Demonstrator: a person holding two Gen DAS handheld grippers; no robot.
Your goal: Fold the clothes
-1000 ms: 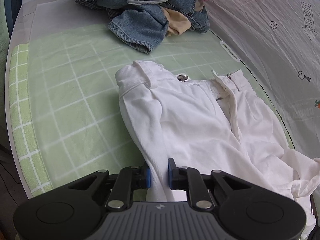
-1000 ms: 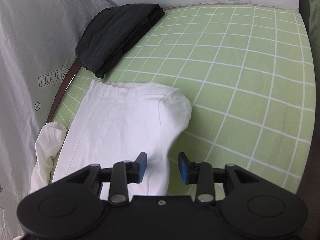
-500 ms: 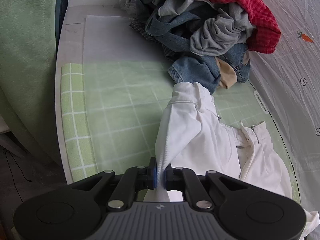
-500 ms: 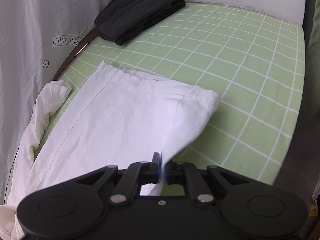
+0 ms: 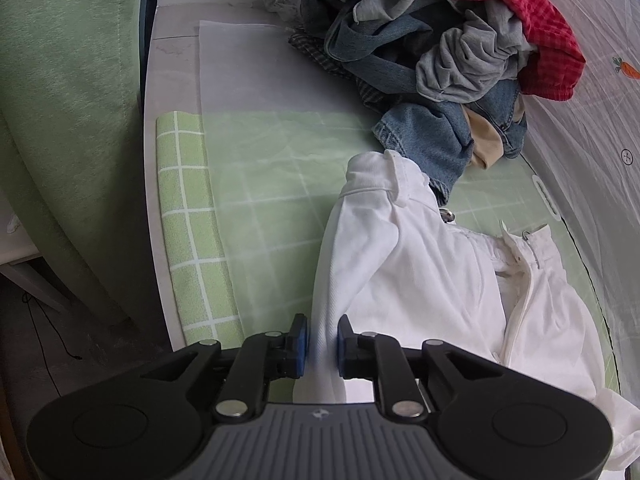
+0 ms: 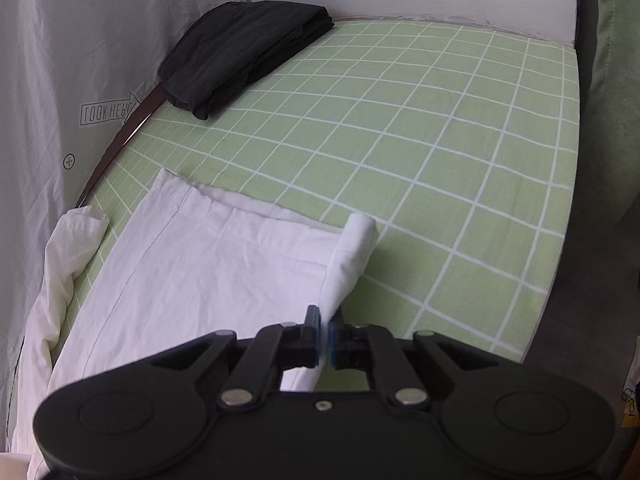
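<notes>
White trousers (image 5: 420, 272) lie on the green checked cloth (image 5: 188, 208), waistband and open fly toward the clothes pile. My left gripper (image 5: 322, 346) has the near side edge of the waist end between its blue pads; its jaws are opening and stand a little apart around the raised fabric. In the right wrist view the trouser legs (image 6: 208, 264) lie flat with the hems far away. My right gripper (image 6: 325, 340) is shut on the near leg edge, which rises in a narrow rolled fold from the hem corner to the pads.
A heap of jeans, grey and red garments (image 5: 440, 40) sits behind the waistband. A folded black garment (image 6: 244, 52) rests at the far corner. A pale printed sheet (image 6: 60, 60) runs along the far side. The table edge (image 6: 536, 320) drops off to the right.
Both grippers closed on the trousers' near edge and lifted it off the cloth. The left view swung toward the pile. Since half a second ago the left pads have spread apart.
</notes>
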